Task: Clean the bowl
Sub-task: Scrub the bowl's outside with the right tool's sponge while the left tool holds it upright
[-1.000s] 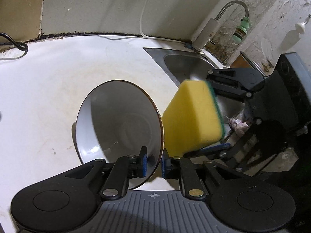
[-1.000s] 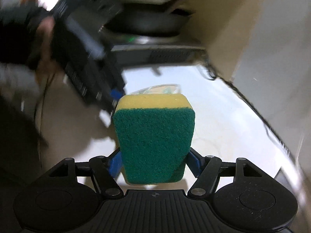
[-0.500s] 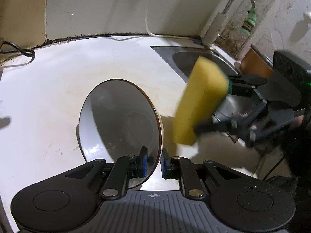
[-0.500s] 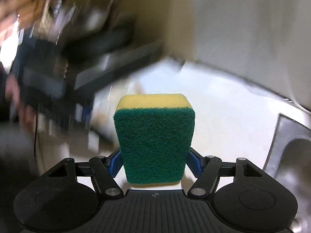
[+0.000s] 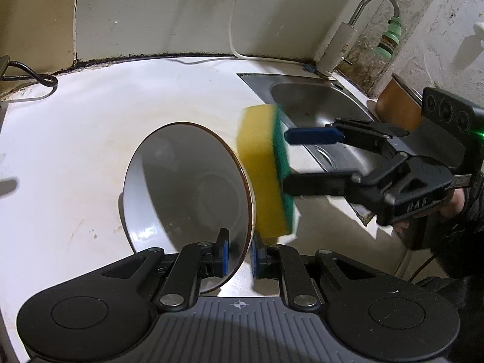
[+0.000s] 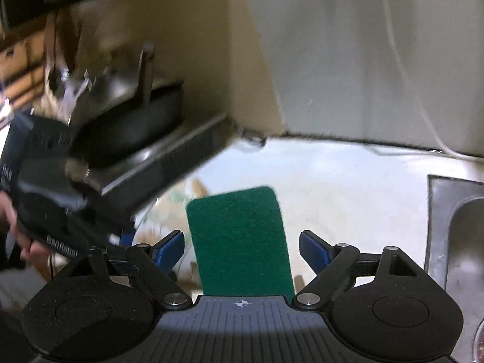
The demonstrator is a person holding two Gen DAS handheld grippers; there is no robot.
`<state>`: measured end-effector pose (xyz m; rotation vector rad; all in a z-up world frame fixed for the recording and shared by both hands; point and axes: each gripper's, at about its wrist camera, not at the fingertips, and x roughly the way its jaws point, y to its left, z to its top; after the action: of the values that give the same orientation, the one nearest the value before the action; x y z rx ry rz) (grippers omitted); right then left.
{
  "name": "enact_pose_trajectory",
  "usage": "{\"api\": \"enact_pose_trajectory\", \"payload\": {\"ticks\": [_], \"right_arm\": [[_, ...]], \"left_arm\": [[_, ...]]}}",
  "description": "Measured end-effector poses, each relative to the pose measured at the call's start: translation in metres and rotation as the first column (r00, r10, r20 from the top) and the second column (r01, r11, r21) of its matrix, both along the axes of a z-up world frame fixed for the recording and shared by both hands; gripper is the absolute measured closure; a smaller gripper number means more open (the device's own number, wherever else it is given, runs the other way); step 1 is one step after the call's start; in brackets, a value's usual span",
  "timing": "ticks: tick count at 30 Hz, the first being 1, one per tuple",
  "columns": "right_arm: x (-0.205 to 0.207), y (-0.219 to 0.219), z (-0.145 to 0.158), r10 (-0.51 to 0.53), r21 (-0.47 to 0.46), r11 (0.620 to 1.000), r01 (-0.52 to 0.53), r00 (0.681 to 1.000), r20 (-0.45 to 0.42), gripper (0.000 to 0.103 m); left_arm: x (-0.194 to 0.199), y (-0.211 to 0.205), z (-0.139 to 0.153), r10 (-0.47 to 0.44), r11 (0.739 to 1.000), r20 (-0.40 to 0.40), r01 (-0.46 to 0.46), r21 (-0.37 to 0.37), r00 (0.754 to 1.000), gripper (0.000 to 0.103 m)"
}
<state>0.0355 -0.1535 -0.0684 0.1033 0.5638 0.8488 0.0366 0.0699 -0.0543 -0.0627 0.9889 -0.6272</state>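
Observation:
My left gripper (image 5: 240,255) is shut on the near rim of a grey bowl (image 5: 181,187), which it holds tilted on edge over the white counter (image 5: 90,127), its hollow facing left. Against the bowl's outer right side stands a yellow sponge with a green scouring face (image 5: 260,175). My right gripper (image 5: 286,160) reaches in from the right with the sponge between its fingers. Its jaws are opening: in the right wrist view the sponge (image 6: 239,227) stands between the blue pads (image 6: 171,243) with a gap on each side.
A steel sink (image 5: 314,103) with a curved tap (image 5: 372,3) lies at the back right, a brown pot (image 5: 396,106) beside it. A black cable (image 5: 36,75) lies at the counter's far left. A dark pan on a stove (image 6: 136,121) stands beyond the counter.
The right gripper rolled and came in toward the bowl, so the sponge now shows edge-on beside the rim. Its pads spread away from the sponge's sides. The left gripper and bowl held still.

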Motion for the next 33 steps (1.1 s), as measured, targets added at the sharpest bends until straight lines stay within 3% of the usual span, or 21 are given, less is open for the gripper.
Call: {"api": "enact_pose_trajectory", "payload": {"ticks": [5,11,15,21,29,31,32,33], "right_arm": [[0.005,-0.005,-0.013,0.022,-0.002,1.000,-0.022,0.999,-0.040,0.019],[-0.009,0.001,-0.003,0.034,-0.100,0.995,-0.024,0.994,0.103,0.019],[-0.009,0.021,-0.002,0.069,-0.249,0.968,-0.020,0.979,0.190,0.019],[-0.002,0.011,-0.005,0.085,-0.214,0.976,-0.052,0.985,0.148,0.020],[0.001,0.038,-0.010,0.081,-0.328,0.945,0.002,0.968,0.239,0.020],[0.004,0.043,-0.013,0.069,-0.330,0.944,0.015,0.968,0.241,0.027],[0.006,0.045,-0.014,0.067,-0.324,0.946,0.012,0.971,0.230,0.055],[0.010,0.045,-0.014,0.074,-0.311,0.950,-0.010,0.978,0.196,0.073]], "left_arm": [[0.002,-0.003,0.000,0.004,1.000,-0.001,-0.004,-0.004,1.000,0.086],[0.004,-0.002,-0.001,-0.002,1.000,-0.015,0.002,-0.014,1.000,0.085],[0.004,-0.001,-0.002,0.001,1.000,-0.018,-0.001,-0.017,1.000,0.084],[0.005,0.000,-0.003,0.006,1.000,-0.028,-0.007,-0.026,1.000,0.083],[0.007,-0.001,-0.007,0.005,1.000,-0.046,-0.005,-0.009,0.999,0.076],[0.007,-0.001,-0.008,0.003,1.000,-0.046,-0.003,-0.007,0.999,0.075],[0.007,-0.001,-0.008,0.001,1.000,-0.045,-0.001,-0.007,0.999,0.075],[0.007,0.000,-0.008,-0.001,1.000,-0.044,0.000,-0.008,0.999,0.075]]}}
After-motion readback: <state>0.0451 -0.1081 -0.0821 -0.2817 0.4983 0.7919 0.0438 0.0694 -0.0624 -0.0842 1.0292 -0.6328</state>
